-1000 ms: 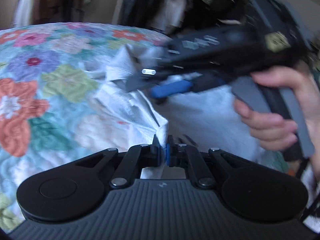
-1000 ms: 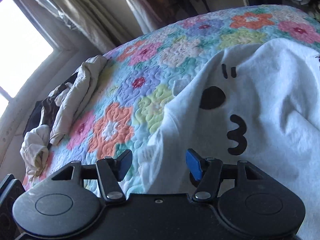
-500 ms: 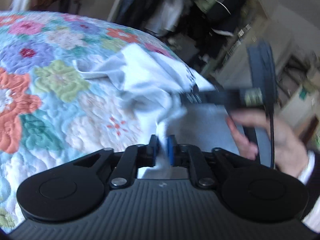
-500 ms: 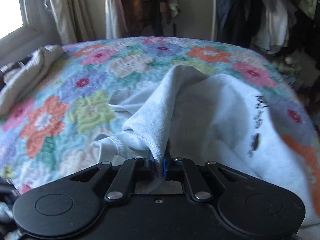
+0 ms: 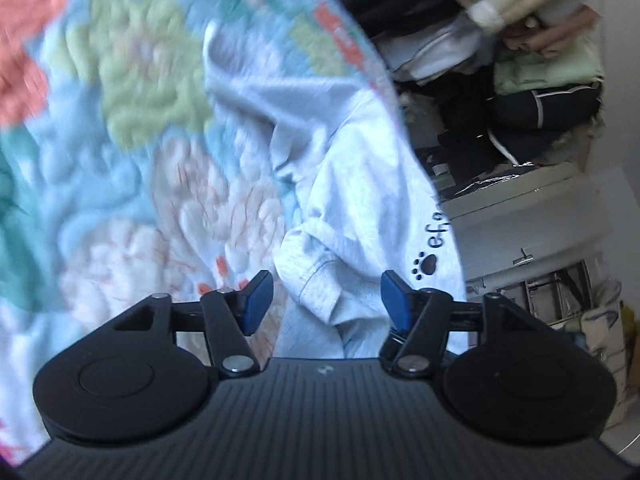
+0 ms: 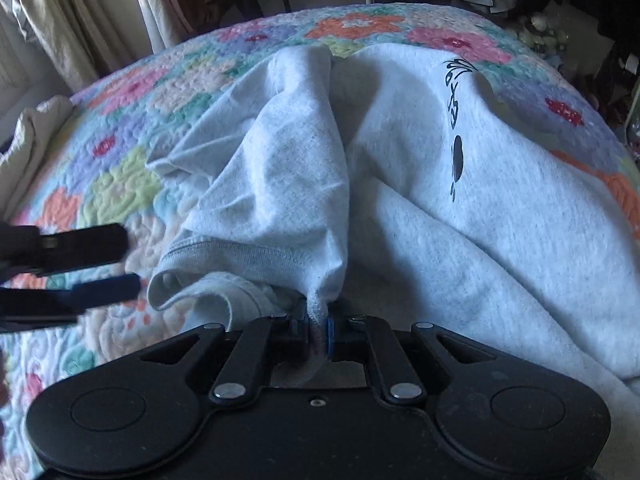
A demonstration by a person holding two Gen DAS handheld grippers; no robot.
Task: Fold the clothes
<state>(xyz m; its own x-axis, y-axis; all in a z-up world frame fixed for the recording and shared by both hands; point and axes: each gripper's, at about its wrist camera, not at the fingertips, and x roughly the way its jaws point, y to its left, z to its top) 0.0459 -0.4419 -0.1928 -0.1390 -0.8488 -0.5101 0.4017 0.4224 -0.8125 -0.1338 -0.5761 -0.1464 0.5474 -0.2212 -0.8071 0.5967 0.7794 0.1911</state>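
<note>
Sweatshirt (image 6: pixel 440 208) hem pinched in right gripper (image 6: pixel 318 326); left gripper (image 5: pixel 326 300) jaws opening around it.

My sweatshirt (image 6: pixel 440 208) lies bunched on the quilt (image 6: pixel 120 184), its hem fold pinched in my right gripper (image 6: pixel 318 326), with my left gripper (image 5: pixel 326 300) to its left, jaws opening astride a cuff, and piled clothes (image 5: pixel 532 80) beyond the bed's edge.

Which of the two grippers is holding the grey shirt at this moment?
The right gripper: its jaws pinch a fold of the shirt. The left gripper is opening, its pads clear of the cloth.
</note>
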